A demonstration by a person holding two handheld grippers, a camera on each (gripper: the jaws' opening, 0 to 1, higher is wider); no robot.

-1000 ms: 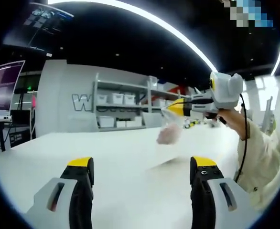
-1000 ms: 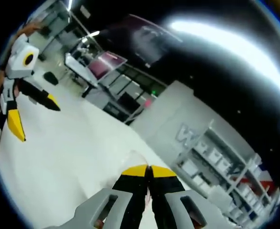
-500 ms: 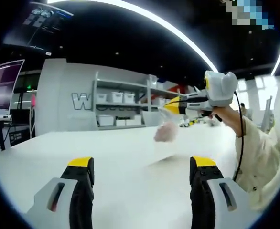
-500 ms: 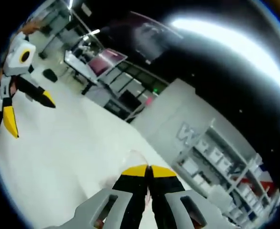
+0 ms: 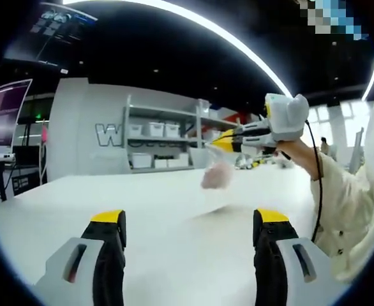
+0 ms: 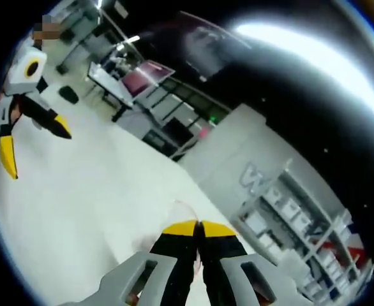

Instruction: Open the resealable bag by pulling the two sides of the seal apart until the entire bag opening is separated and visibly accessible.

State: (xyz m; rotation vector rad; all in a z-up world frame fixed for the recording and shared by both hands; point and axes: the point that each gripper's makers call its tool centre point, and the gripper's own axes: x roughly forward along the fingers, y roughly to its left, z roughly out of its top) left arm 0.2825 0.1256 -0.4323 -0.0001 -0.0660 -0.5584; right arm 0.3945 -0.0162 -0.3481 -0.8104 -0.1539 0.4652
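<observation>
A clear resealable bag with something pale pink inside hangs above the white table. My right gripper is shut on the bag's top edge and holds it up at the right of the left gripper view. In the right gripper view that gripper has its yellow-tipped jaws pressed together, with a sliver of the clear bag showing just past them. My left gripper stands open low over the table, nothing between its jaws, well short of the bag. It also shows as the left gripper at the left of the right gripper view.
White shelving with storage bins stands against a grey wall behind the table. A desk with a purple-lit monitor is at far left. A person's sleeve fills the right side of the left gripper view.
The right gripper has carried the hanging bag a little to the left and slightly higher in the left gripper view. The left gripper stays open and has hardly moved.
</observation>
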